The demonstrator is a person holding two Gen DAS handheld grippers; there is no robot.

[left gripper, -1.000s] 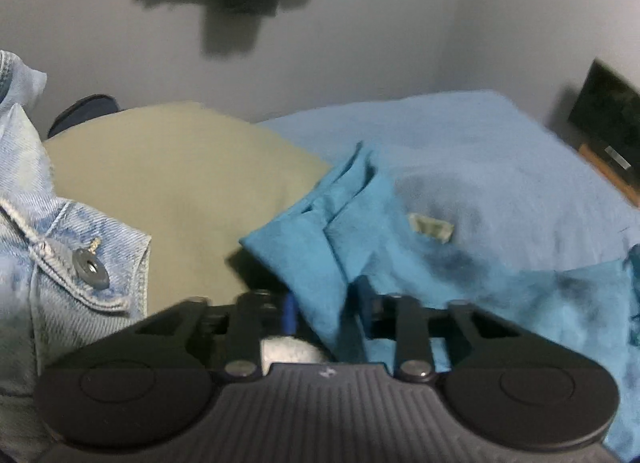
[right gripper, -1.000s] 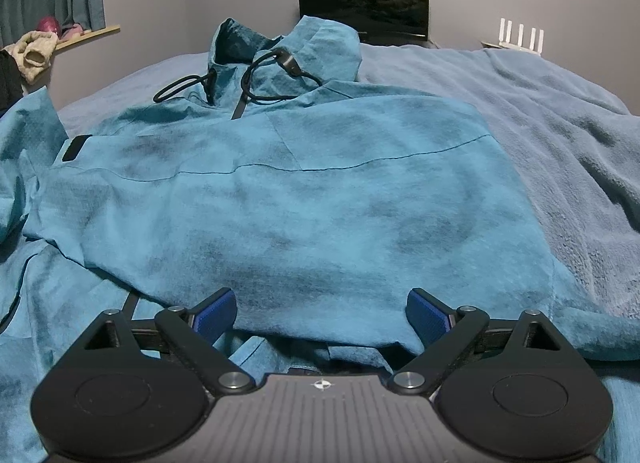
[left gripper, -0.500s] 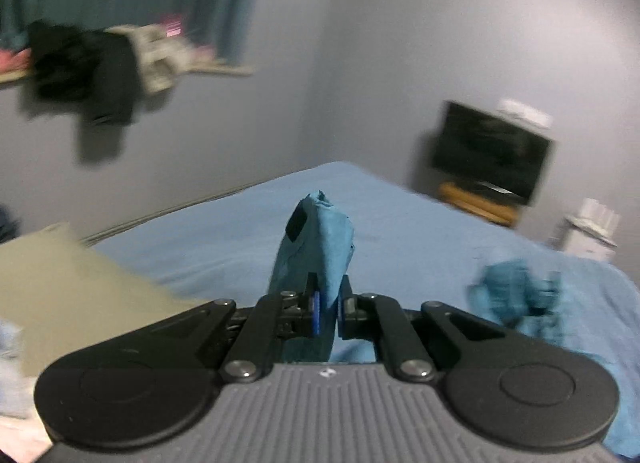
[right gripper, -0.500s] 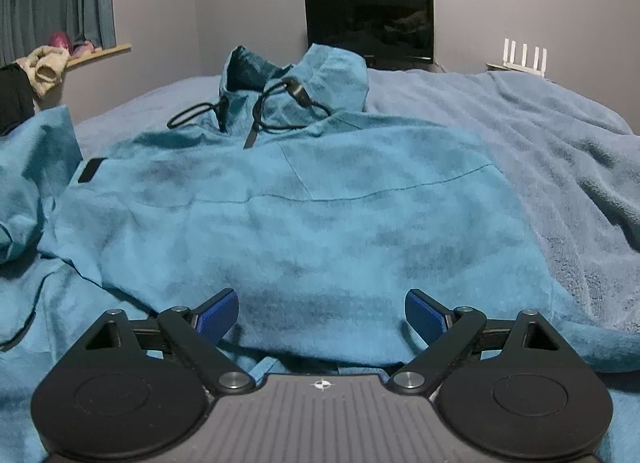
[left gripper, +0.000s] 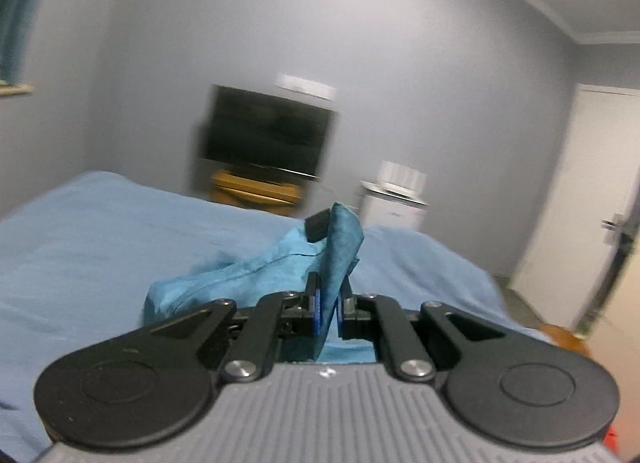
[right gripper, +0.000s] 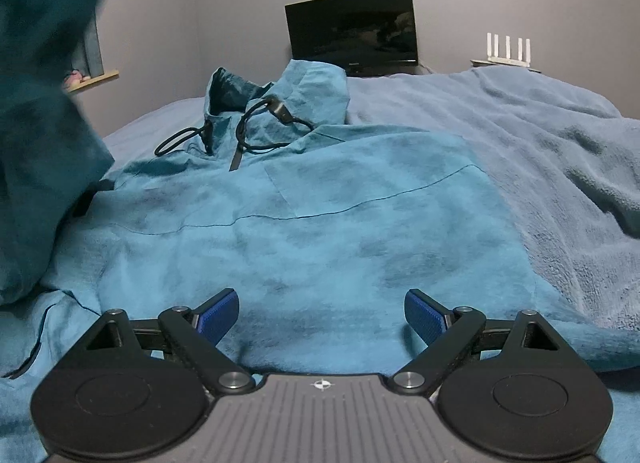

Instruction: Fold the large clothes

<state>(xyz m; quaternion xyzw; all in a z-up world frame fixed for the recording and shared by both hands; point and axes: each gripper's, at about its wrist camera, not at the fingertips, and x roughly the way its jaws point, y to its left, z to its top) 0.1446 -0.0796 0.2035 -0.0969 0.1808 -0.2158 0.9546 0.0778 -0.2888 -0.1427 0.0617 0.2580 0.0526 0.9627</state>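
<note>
A large teal hooded jacket [right gripper: 320,223] lies spread on the blue bed, its hood and black drawcords [right gripper: 256,123] toward the far end. My left gripper [left gripper: 329,305] is shut on the jacket's sleeve cuff [left gripper: 340,247], which stands up between its blue pads with a black tab at the top. In the right wrist view that lifted sleeve [right gripper: 44,123] hangs blurred at the left edge. My right gripper [right gripper: 322,313] is open, low over the jacket's near hem, with nothing between its fingers.
The bed's blue blanket [right gripper: 560,183] lies rumpled at the right. A dark TV [right gripper: 352,35] and a white router [right gripper: 506,51] stand beyond the bed. A white door [left gripper: 580,203] is at the right, and a window ledge [right gripper: 92,77] at the left.
My left gripper closed on the sleeve cuff, lifted it and swung it across toward the TV side. The raised sleeve has come into the right wrist view at the left. The right gripper stayed put.
</note>
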